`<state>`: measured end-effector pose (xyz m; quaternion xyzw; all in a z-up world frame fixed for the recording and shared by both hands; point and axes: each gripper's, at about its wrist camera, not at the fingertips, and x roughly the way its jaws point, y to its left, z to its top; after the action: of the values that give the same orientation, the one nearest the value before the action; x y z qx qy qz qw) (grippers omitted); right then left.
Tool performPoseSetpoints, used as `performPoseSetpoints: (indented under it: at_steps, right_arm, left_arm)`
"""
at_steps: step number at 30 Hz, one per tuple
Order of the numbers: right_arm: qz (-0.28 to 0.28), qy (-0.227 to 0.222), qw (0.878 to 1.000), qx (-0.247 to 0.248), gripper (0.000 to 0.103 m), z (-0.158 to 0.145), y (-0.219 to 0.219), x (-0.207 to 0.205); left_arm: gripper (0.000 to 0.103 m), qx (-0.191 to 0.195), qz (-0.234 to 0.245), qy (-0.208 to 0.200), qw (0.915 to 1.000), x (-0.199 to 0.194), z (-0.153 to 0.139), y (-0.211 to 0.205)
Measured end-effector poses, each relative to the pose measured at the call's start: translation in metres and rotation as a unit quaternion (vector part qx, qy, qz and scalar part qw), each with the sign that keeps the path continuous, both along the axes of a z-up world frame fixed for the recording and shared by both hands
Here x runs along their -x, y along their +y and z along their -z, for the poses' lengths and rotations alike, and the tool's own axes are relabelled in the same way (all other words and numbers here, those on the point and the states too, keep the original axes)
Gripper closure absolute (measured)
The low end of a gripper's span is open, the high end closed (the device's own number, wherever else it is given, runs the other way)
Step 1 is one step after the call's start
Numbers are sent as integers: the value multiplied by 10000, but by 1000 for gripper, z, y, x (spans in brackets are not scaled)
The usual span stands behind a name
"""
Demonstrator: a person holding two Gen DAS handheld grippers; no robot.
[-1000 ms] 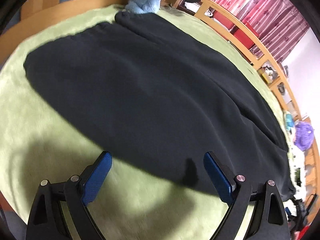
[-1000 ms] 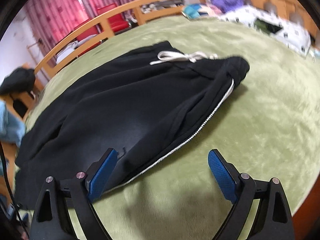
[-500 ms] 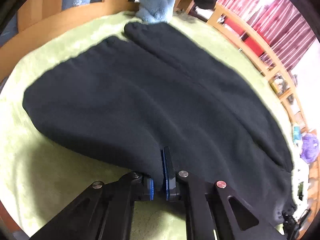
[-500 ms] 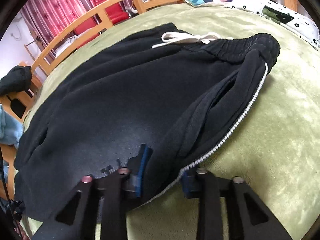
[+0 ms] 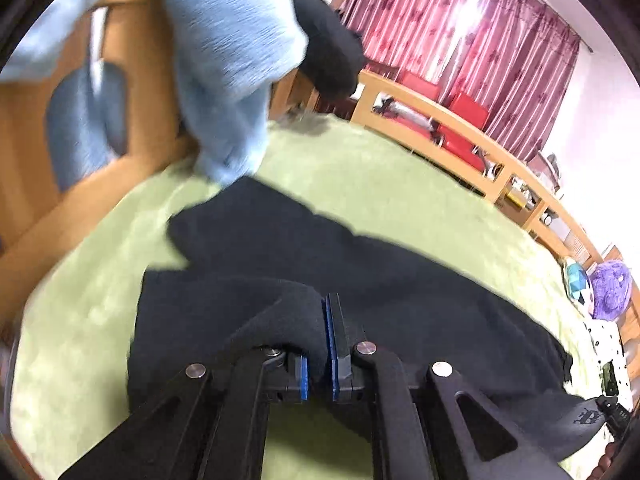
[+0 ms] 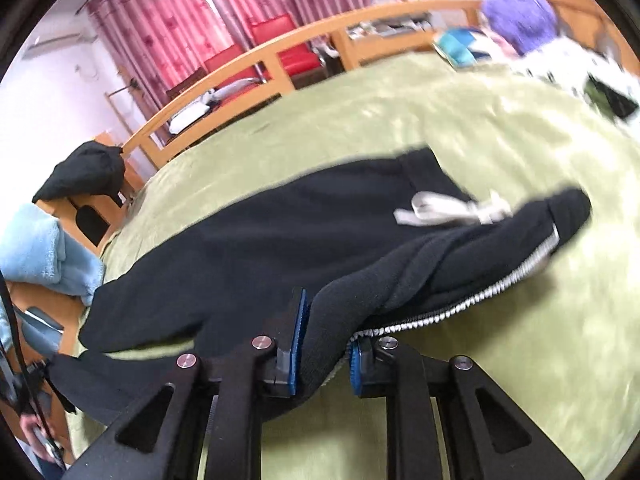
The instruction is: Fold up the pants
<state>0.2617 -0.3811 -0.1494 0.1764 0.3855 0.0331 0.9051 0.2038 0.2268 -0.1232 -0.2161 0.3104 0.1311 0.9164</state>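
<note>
Black pants (image 5: 400,288) lie spread across the green bed cover (image 5: 360,168), their near edge raised where the left gripper (image 5: 318,354) is clamped on a fold of cloth and the right gripper (image 6: 322,354), jaws closing, pinches the side seam with white piping (image 6: 480,296).

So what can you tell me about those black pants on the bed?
The black pants look like soft, thick fleece, with an elastic waistband, a white drawstring tied in a bow and a white stripe down one side seam. They lie spread over the green blanket. The near edge is lifted: the left gripper pinches a bunch of fabric, and the right gripper is closing on the striped edge.
</note>
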Motion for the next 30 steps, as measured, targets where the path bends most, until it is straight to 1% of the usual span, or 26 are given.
performPoseSetpoints:
  at_steps: [1,2,4,6,7,9,10,13,15,16,18,19,21,22,23,24,25,26,28,30]
  right_arm:
    - [-20,-57,10000,30,86,-7,4,-17]
    - [-45,-87,9999,37,86,-11,2,-19]
    - [-84,-171,9998,40,86,-20,6,-52]
    - [-109,-243,9996,81,87,-26,10,-84]
    - [-111,-259,9995,102,87,-30,8,-92]
    - [-87,-246,9994,213,87,-31,14,-128]
    - [-79,-244,9994,247,87,-31,15,-139]
    - [10,-344,9991,232,87,-28,22,-184]
    - [213,-363,9989,204,87,-20,23,-206]
    - [295,-382,9987,186,86,-13,21,-206]
    - [453,-303,9982,245,76,4,25,-218]
    - [411,-91,9985,357,69,16,29,-222]
    - [199,289,9980,535,57,36,36,-221]
    - [47,390,9974,598,47,42,39,-215]
    - [-47,442,9968,669,44,45,42,-208]
    - [-116,449,9959,774,43,46,43,-193]
    - [-141,432,9956,816,37,46,41,-179]
    - [-164,436,9955,829,32,45,37,-165]
    - [-201,485,9947,887,30,42,29,-131]
    - [-191,546,9937,959,25,44,18,-96]
  left_arm:
    - [95,-33,9,-8,10000,-12,-4,0]
    - [95,-72,23,-56,10000,-29,-9,1]
    - [95,-117,9,-124,9999,-52,-14,1]
    - [95,-171,-10,-139,9998,-83,-15,2]
    - [95,-177,-22,-150,9997,-94,-15,2]
    - [95,-137,-13,-166,9998,-128,-13,5]
    - [95,-123,-3,-156,9998,-143,-13,8]
    - [95,-50,-111,-235,9996,-176,-5,16]
    - [95,1,-179,-223,9996,-191,5,17]
    - [92,46,-246,-185,9995,-196,10,18]
    - [81,100,-165,170,9997,-204,27,15]
    - [72,64,1,403,9992,-204,35,9]
    - [61,-104,136,526,9985,-195,44,-3]
    - [43,-323,145,553,9978,-184,46,-11]
    - [26,-494,144,581,9970,-175,46,-15]
    - [24,-610,172,544,9965,-164,44,-20]
    - [24,-661,227,479,9964,-153,41,-23]
    - [21,-672,303,415,9964,-140,38,-27]
    - [16,-612,450,438,9961,-112,35,-35]
    - [16,-459,631,529,9956,-92,40,-40]
